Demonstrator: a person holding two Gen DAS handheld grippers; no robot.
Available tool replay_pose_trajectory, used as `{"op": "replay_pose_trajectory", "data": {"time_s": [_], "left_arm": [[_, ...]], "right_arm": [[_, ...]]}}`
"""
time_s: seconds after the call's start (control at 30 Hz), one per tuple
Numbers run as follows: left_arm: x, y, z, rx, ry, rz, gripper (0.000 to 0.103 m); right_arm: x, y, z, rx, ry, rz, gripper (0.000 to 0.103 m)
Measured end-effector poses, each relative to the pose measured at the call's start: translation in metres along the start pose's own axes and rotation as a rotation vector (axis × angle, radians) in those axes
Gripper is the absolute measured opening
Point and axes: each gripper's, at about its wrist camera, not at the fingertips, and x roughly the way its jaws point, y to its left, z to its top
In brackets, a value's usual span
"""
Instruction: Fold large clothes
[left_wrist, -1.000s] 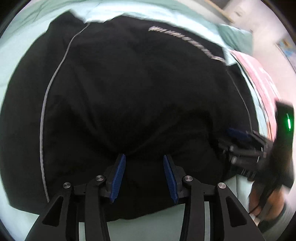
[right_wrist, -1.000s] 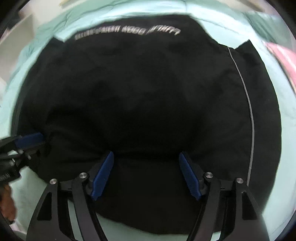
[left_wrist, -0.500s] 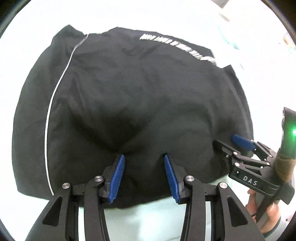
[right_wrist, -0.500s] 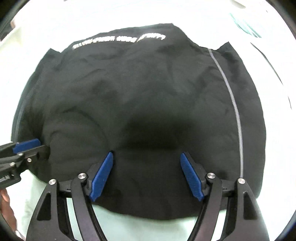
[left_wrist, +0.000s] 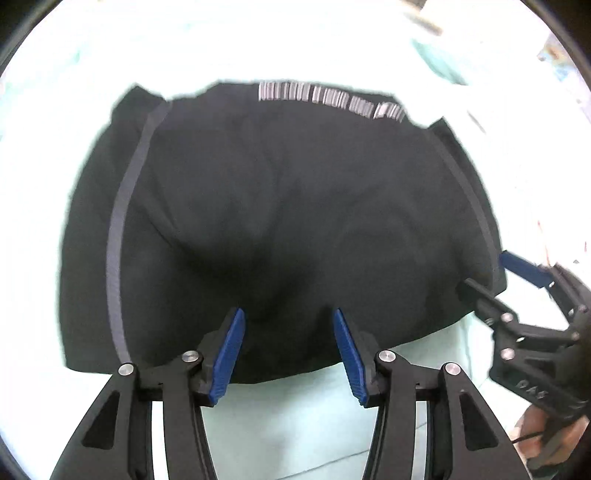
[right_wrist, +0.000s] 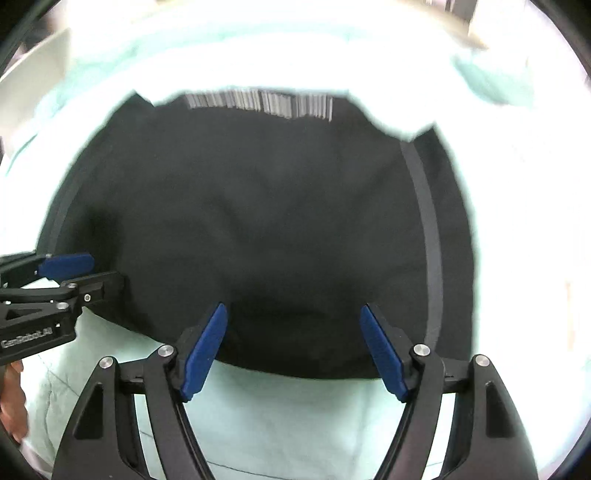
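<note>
A folded black garment (left_wrist: 280, 221) (right_wrist: 258, 229) with grey side stripes and white lettering along its far edge lies flat on a pale mint bed cover (left_wrist: 295, 424). My left gripper (left_wrist: 288, 350) hangs above the garment's near edge, its jaws opening, with nothing between the blue pads. My right gripper (right_wrist: 293, 350) stands wide open over the near edge too, holding nothing. Each gripper shows in the other's view: the right one (left_wrist: 517, 295) at the garment's right corner, the left one (right_wrist: 66, 277) at its left corner.
The mint cover (right_wrist: 295, 417) spreads all round the garment, washed out by bright light. A mint pillow (left_wrist: 439, 59) lies at the far right. A hand (left_wrist: 535, 432) holds the right gripper's handle; another hand (right_wrist: 13, 402) shows at the left edge.
Both grippers have risen away from the garment, which now looks smaller with more cover showing in front. The left jaws have widened. The garment stays flat on the bed.
</note>
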Motion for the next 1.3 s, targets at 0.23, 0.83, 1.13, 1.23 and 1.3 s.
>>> {"op": "replay_pose_trajectory", "data": {"time_s": [0.23,0.83,1.13,1.23,1.3], "left_arm": [[-0.100,0.054,0.015,-0.108,-0.181,0.137,0.053],[-0.176,0.099,0.032,0.006,-0.368,0.479,0.063],[-0.117,0.166,0.056,-0.054,-0.196,0.374,0.063],[-0.086,0.190,0.065,-0.102,-0.131,0.258,0.063],[-0.057,0.208,0.071,-0.170,-0.077,0.182,0.063]], "right_arm": [[-0.107,0.011,0.039,-0.003,-0.237,-0.068,0.079],[-0.162,-0.057,0.066,0.305,-0.444,-0.140,0.096],[-0.088,-0.191,0.051,0.543,-0.188,-0.063,0.097],[-0.046,-0.210,0.048,0.525,-0.095,-0.062,0.097],[-0.017,-0.211,0.048,0.502,-0.045,-0.059,0.097]]}}
